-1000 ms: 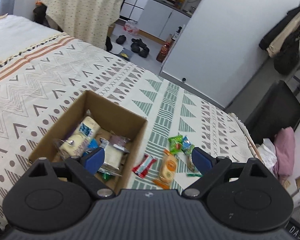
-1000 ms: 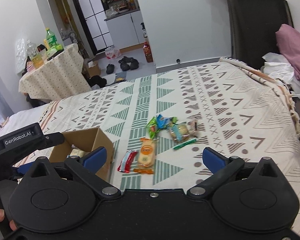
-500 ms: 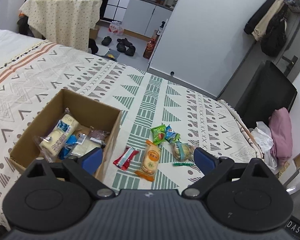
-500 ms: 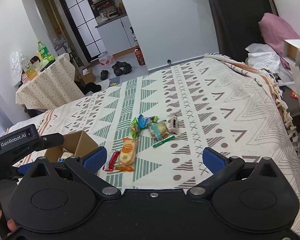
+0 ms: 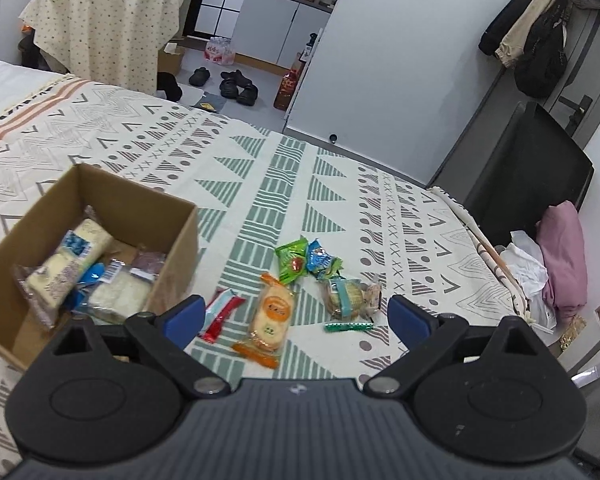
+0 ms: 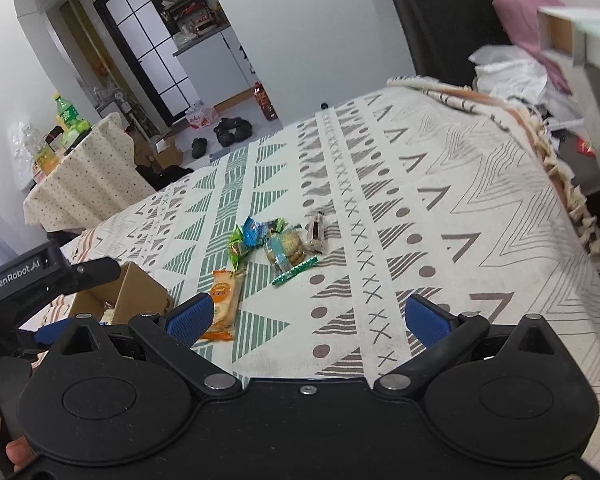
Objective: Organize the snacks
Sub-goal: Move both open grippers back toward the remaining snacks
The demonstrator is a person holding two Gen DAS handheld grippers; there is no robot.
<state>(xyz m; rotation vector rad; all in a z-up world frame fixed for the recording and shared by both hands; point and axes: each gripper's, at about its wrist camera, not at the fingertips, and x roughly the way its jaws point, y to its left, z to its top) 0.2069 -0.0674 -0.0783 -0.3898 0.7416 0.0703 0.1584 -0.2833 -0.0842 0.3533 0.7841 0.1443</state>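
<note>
An open cardboard box [image 5: 140, 204] sits on the patterned bed cover, with several wrapped snacks inside. Loose snacks lie to its right: a red-and-white packet [image 5: 221, 313], an orange cracker packet [image 5: 271, 316], a green packet [image 5: 292, 260], a blue packet [image 5: 321, 258], a clear cookie packet [image 5: 346, 294] and a thin green stick [image 5: 349, 325]. My left gripper [image 5: 296, 312] hovers open above the orange packet, holding nothing. My right gripper [image 6: 306, 318] is open and empty, short of the same snacks [image 6: 288, 246]. The box [image 6: 138, 296] shows at its left.
The left gripper's body [image 6: 40, 280] and a hand [image 6: 16, 448] show in the right wrist view. A clothed side table [image 5: 100, 28] with bottles, shoes [image 5: 236, 84] on the floor, a dark chair [image 5: 528, 176] and pink and white laundry [image 5: 556, 256] surround the bed.
My left gripper has drawn back from over the box and shifted right toward the loose snacks. My right gripper has pulled back and tilted, so the snacks look farther away.
</note>
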